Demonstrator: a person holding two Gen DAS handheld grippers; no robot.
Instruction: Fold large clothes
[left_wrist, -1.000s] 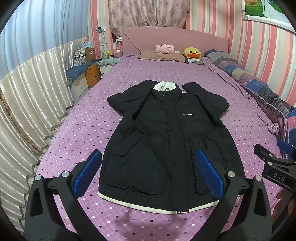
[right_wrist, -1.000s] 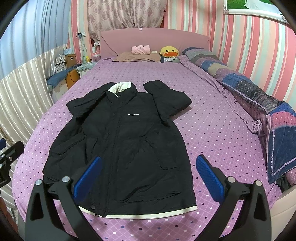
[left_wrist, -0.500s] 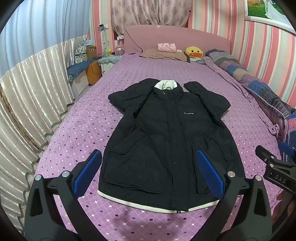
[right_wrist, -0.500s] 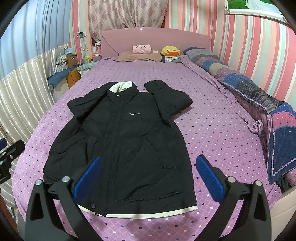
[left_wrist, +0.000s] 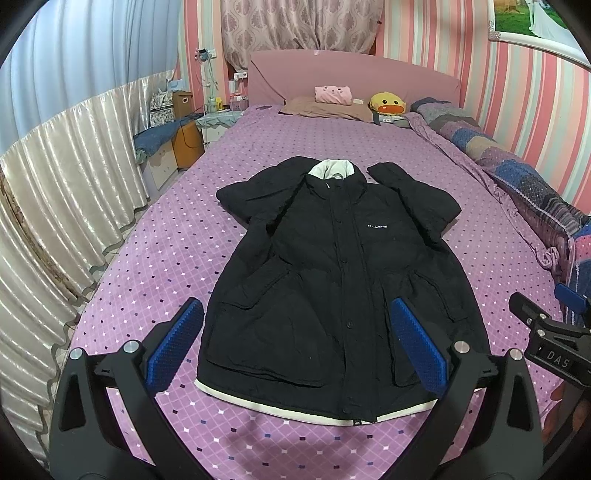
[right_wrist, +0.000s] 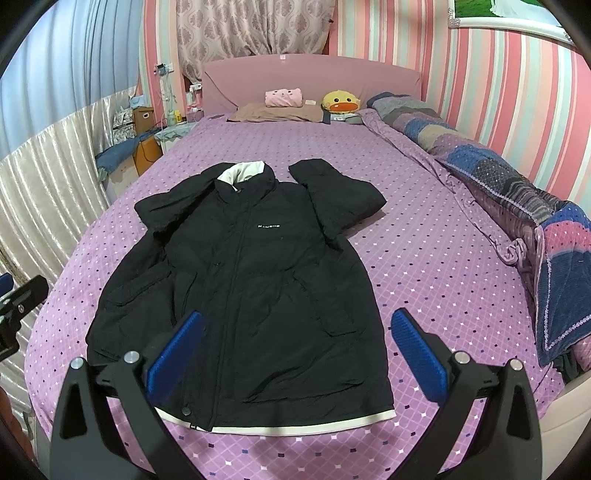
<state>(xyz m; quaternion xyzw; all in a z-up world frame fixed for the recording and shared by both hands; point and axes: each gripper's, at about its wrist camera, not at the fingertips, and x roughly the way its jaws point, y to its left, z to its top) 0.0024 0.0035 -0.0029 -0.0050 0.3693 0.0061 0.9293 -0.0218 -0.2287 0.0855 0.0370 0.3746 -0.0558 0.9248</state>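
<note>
A black coat (left_wrist: 343, 280) with white hem and collar lies on a purple bedspread (left_wrist: 177, 243) dotted with white and dark diamonds, beside pink-striped walls (right_wrist: 517, 81) and blue-padded fingers (left_wrist: 417, 345).

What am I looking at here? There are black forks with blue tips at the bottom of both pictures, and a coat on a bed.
Those forks are hand-held grasping tools; a person carries one in each hand, and each has a camera looking out along its two fingers. One picture comes from the left tool, the other from the right tool. Both stand open and hold nothing. On the purple bedspread a black coat lies flat, front up, its sleeves bent inward, waiting to be folded. By the headboard sit a pink pillow and a yellow duck toy.
</note>
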